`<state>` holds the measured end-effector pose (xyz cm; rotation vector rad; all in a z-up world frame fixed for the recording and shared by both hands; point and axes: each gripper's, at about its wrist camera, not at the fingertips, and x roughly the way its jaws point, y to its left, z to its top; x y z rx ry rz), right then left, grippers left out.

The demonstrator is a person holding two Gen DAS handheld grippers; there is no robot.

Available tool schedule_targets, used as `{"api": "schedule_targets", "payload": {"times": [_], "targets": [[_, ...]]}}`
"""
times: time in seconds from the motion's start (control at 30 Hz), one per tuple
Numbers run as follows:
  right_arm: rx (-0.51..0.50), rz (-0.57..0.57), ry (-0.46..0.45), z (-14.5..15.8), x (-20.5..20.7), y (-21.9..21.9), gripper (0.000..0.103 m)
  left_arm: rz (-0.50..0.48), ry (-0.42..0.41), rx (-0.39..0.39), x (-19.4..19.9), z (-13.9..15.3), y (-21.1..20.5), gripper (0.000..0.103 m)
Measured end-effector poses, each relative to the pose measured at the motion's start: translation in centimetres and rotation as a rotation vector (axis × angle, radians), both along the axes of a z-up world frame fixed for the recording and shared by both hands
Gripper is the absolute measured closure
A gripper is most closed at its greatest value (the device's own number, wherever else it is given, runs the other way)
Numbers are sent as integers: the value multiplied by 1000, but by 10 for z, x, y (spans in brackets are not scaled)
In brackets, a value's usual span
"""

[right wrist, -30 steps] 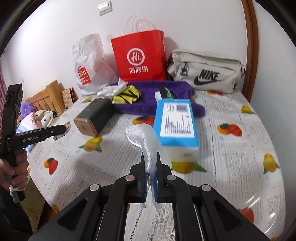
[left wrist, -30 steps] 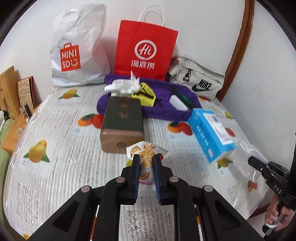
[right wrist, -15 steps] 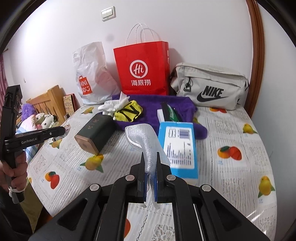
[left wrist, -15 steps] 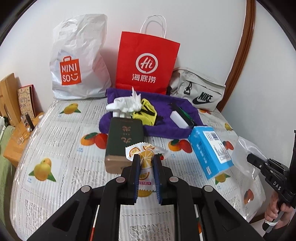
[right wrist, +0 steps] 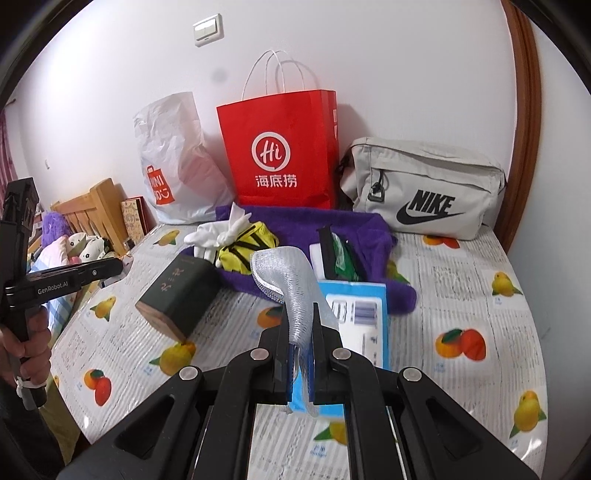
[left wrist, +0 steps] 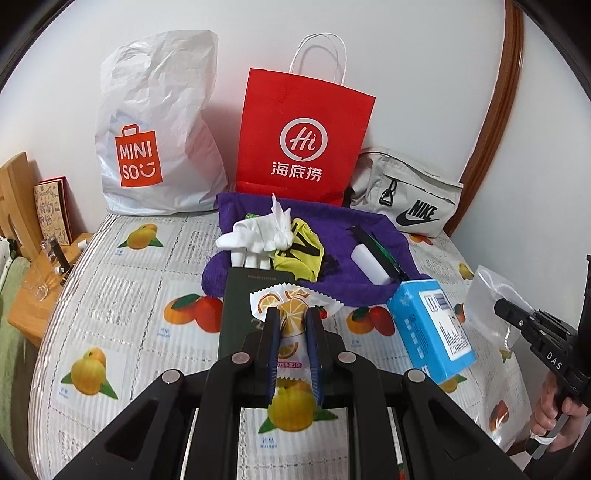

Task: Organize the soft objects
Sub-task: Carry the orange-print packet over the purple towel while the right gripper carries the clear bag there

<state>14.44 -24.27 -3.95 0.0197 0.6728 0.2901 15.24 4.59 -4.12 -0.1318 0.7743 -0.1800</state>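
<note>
Left gripper point(left wrist: 291, 325) clamps a snack packet point(left wrist: 291, 306); dark box point(left wrist: 240, 314) directly ahead. Right gripper point(right wrist: 300, 325) pinches a clear bag point(right wrist: 288, 280), blue box point(right wrist: 362, 325) just beyond.

red paper bag point(left wrist: 301, 136) | Miniso bag point(left wrist: 159, 125) | Nike pouch point(right wrist: 424, 188) | light switch point(right wrist: 208, 29)

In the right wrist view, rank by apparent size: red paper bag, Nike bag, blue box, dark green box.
1. red paper bag
2. Nike bag
3. blue box and dark green box: they look alike, and the gripper hides part of the blue box, so no ranking.
</note>
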Motion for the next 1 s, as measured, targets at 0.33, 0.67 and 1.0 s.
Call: {"api": "schedule_targets", "payload": {"times": [0.33, 0.67, 1.0], "targets": [[8, -6, 6, 2, 33, -2, 98, 0, -1, 27, 28, 7, -2, 89], [-9, -4, 9, 3, 66, 2, 98, 0, 1, 40, 59, 9, -4, 89], [-19, -21, 27, -1, 103, -3, 98, 14, 32, 19, 90, 0, -2, 89]]}}
